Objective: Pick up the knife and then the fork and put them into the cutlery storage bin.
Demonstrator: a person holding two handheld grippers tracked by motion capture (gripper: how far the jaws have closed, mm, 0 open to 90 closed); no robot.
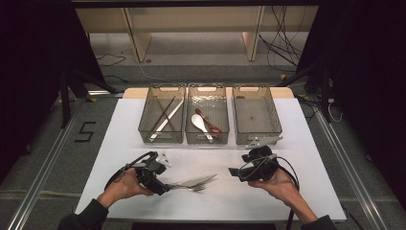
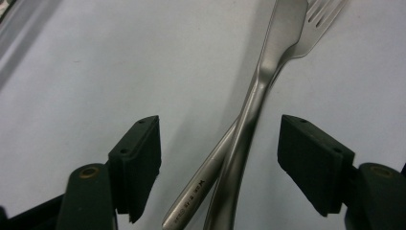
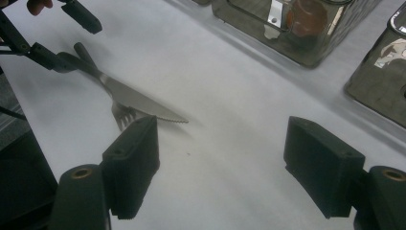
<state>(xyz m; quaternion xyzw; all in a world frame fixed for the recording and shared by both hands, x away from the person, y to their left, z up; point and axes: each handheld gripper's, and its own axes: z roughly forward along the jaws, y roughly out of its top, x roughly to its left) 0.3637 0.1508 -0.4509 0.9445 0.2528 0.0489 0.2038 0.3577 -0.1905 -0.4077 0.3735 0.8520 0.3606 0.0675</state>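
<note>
A steel knife [image 1: 195, 181] and a fork [image 1: 197, 188] lie crossed on the white table mat [image 1: 210, 206], near its front. My left gripper [image 1: 163, 184] is open, its jaws on either side of both handles without touching them. In the left gripper view the knife [image 2: 258, 91] lies over the fork [image 2: 318, 26], and the left gripper [image 2: 220, 129] stands wide around them. My right gripper [image 1: 233, 172] is open and holds nothing; it points left towards the cutlery. The right gripper view shows the right gripper [image 3: 222, 139] above bare mat, with the knife [image 3: 139, 103], the fork [image 3: 122, 117] and the left gripper [image 3: 67, 38] beyond.
Three clear bins stand in a row at the back of the mat. The left bin [image 1: 162, 138] holds chopsticks [image 1: 165, 117]. A white spoon [image 1: 200, 123] and a red spoon [image 1: 209, 122] lie in the middle bin [image 1: 207, 138]. The right bin [image 1: 256, 139] has nothing in it.
</note>
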